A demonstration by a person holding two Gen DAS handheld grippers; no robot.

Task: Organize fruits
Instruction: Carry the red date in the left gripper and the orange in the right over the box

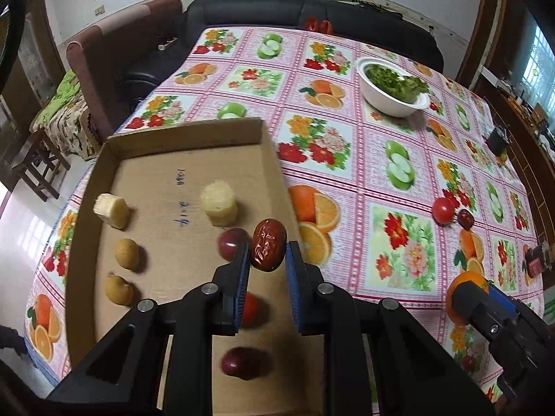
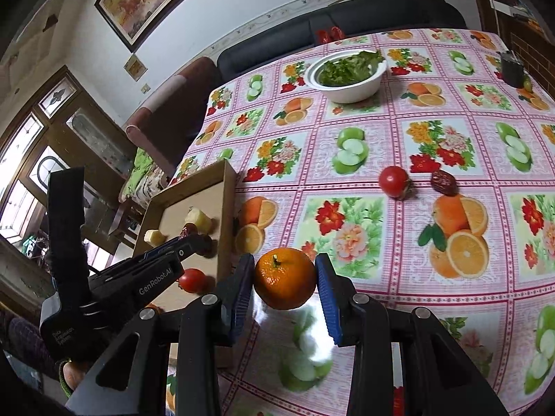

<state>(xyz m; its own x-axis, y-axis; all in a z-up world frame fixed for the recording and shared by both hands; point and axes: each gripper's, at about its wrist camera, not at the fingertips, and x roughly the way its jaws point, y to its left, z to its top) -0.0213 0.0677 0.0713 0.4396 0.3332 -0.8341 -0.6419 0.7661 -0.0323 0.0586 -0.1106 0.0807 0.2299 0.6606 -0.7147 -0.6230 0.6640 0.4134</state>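
My left gripper (image 1: 267, 253) is shut on a wrinkled red date (image 1: 268, 249) and holds it above the cardboard tray (image 1: 184, 138). In the tray lie two sugarcane pieces (image 1: 219, 203), two brown longans (image 1: 127, 253), dark red fruits (image 1: 231, 242) and a tomato (image 1: 249, 309). My right gripper (image 2: 282, 280) is shut on an orange tangerine (image 2: 284, 277), just right of the tray (image 2: 225, 187); it also shows in the left wrist view (image 1: 466, 293). A tomato (image 2: 393, 181) and another date (image 2: 444, 182) lie loose on the tablecloth.
A white bowl of greens (image 2: 347, 72) stands at the far side of the table on the fruit-print cloth (image 2: 381, 131). A dark small container (image 2: 512, 69) sits at the far right edge. A black sofa (image 1: 312, 14) and brown armchair (image 1: 114, 55) stand beyond the table.
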